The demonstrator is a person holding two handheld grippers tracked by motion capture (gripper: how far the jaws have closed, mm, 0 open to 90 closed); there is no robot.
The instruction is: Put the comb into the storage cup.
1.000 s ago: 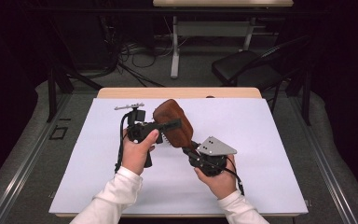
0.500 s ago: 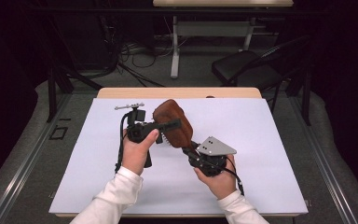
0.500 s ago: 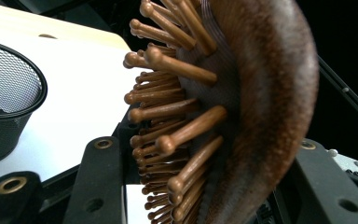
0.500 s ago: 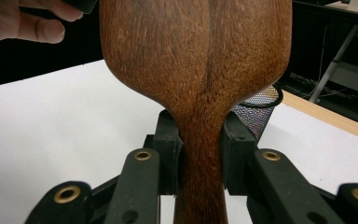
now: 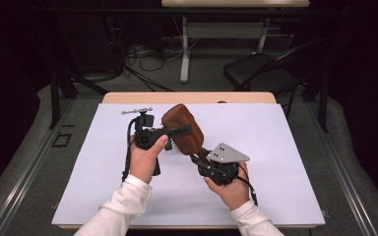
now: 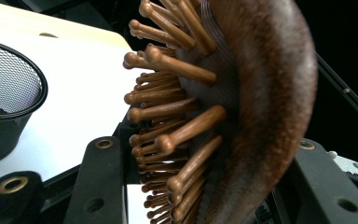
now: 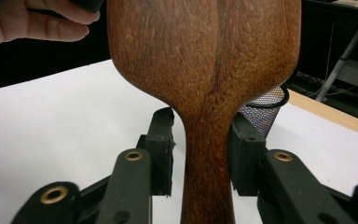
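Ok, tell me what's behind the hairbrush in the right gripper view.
A black mesh basket peeks out at the wooden hairbrush's right edge, standing on the white table. The brush covers most of it.

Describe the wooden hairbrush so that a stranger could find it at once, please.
Look at the white table and the two hands above its middle. Between their black grippers hangs the hairbrush, off the surface. It is the one brown wooden thing: an oval paddle head with round-tipped wooden pins and a narrow handle.

No readable text, label, brand, number or sign anywhere. The wooden hairbrush (image 5: pixel 183 132) bears only grain, no mark. The white desk (image 5: pixel 285 162) sheet is blank.
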